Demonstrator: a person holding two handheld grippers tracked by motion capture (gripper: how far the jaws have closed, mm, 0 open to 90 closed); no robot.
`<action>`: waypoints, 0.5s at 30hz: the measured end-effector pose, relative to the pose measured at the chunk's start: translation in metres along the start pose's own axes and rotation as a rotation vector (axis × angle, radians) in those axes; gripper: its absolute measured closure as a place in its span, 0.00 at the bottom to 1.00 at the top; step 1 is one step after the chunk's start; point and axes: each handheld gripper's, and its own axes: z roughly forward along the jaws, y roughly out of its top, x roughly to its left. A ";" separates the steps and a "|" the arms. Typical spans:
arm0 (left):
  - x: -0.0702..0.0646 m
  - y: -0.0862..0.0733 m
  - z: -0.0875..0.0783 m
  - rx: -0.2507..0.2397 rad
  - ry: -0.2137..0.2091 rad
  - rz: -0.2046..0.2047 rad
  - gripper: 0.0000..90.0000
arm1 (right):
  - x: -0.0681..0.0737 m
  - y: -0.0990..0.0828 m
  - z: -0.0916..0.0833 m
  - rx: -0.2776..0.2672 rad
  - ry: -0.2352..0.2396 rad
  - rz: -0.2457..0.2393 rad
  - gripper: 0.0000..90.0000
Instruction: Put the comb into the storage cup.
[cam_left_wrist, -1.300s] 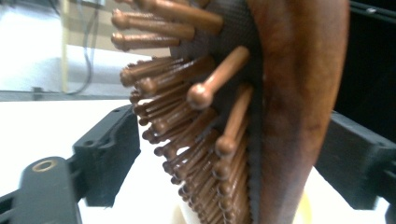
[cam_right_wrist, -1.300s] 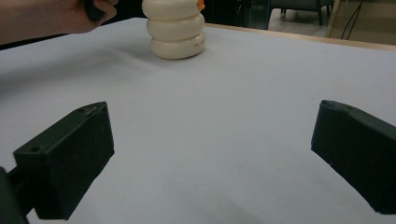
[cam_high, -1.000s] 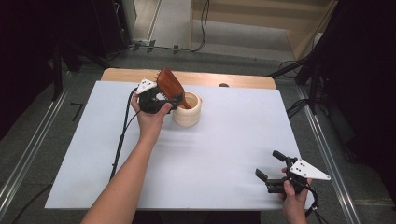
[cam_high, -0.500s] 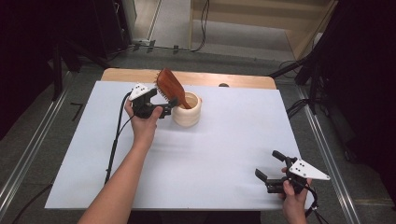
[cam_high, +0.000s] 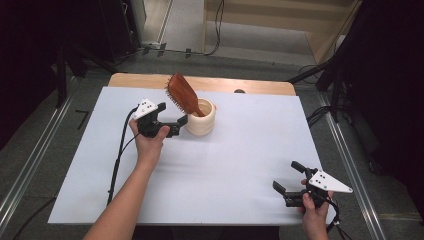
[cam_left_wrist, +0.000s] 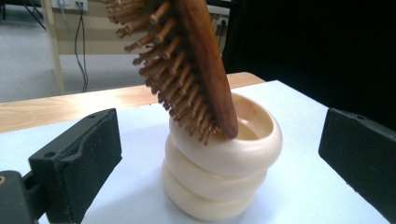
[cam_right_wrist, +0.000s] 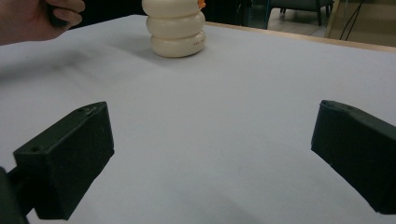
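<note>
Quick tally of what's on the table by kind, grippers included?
Hairbrush: 1
Holder: 1
Grippers: 2, left gripper and right gripper
Total: 4

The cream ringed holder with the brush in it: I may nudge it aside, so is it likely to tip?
Probably somewhat tippy. The wooden hairbrush leans far out over the rim of the cream holder, loading one side. The holder's base looks narrow. On the smooth white table cover it might slide if pushed low.
</note>
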 end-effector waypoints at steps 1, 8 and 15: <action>-0.001 -0.001 -0.001 -0.003 0.004 0.004 0.00 | 0.000 0.000 0.000 -0.001 0.000 -0.001 0.00; -0.002 -0.007 -0.015 0.000 0.000 0.016 0.00 | 0.000 0.000 0.000 0.001 -0.002 -0.001 0.00; 0.000 -0.013 -0.031 -0.009 0.002 0.030 0.00 | 0.000 0.000 0.000 0.001 -0.003 0.000 0.00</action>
